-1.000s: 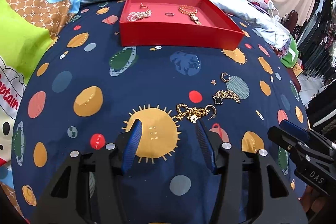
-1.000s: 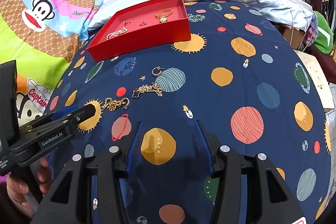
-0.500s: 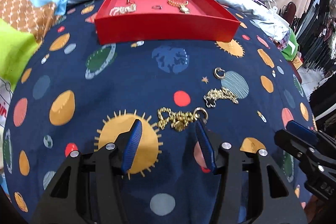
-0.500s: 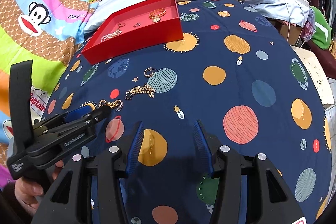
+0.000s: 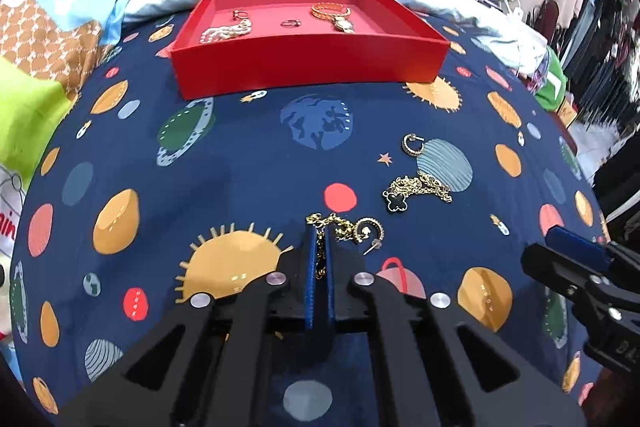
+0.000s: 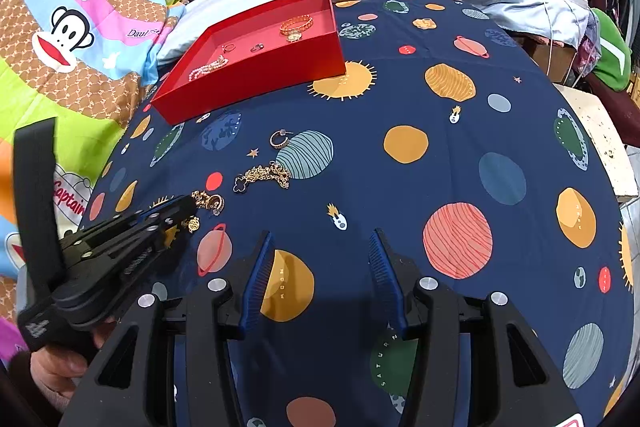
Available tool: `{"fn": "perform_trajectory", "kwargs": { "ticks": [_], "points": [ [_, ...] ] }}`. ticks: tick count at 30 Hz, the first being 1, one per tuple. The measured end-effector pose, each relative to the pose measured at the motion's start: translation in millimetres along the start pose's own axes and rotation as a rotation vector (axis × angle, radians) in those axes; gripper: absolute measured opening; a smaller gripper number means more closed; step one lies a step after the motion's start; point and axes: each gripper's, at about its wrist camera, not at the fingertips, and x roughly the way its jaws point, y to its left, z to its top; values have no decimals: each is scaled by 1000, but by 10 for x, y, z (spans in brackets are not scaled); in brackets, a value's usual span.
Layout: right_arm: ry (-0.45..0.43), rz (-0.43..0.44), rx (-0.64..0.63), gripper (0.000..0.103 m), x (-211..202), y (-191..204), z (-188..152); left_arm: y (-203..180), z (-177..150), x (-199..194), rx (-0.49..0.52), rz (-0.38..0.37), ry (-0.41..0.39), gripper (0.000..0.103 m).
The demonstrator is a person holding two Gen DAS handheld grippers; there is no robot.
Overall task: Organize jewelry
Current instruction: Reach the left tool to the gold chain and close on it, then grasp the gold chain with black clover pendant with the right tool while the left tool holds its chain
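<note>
Left claw [image 5: 319, 247]: fingers together, clamped on the near end of the gold chain bracelet; low over the planet-print bedspread [image 5: 240, 167], nose pointing toward the red tray.
Gold chain bracelet [image 5: 334, 225]: pinched between the blue pads at its left end; the rest trails right along the bedspread, so its long axis runs crosswise to the claw. A small round charm [image 6: 193, 225] hangs beside the claw tip in the right wrist view.
Hoop earring with post [image 5: 370, 231]: lies touching or tangled with the free end of the bracelet; which of the two I cannot tell. Risk, as a judgement: it may ride up with the chain on the lift.
Right claw [image 6: 320, 267]: fingers wide apart, holding nothing; hovers over the bedspread to the right of the left claw, farther from the bracelet than the left.
Clover-pendant necklace [image 5: 416, 189]: heaped just beyond and right of the bracelet, apart from it; black clover [image 5: 395, 202] at its near-left end.
Small hoop earring [image 5: 412, 143]: farther on, at the edge of a striped planet print, untouched.
Red tray [image 5: 308, 67]: far end of the bedspread, straight ahead of the left claw; the near wall faces it.
Tray contents: pearl bracelet [image 5: 226, 33], ring [image 5: 240, 14], second ring [image 5: 291, 23], gold wristwatch [image 5: 334, 15].
Next move, judged: lift, carry forward over the near wall, release inside.
</note>
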Motion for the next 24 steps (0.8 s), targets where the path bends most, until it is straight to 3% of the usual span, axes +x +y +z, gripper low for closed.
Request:
{"fn": "perform_trajectory", "kwargs": {
  "ticks": [13,24],
  "points": [
    [-6,20,-22,49,42,112,89,466,31,-500,-98,-24,-61,3],
    [-7,52,-66,48,286,356,341,555,123,-655,-124,-54,-93,3]
  ]
}}
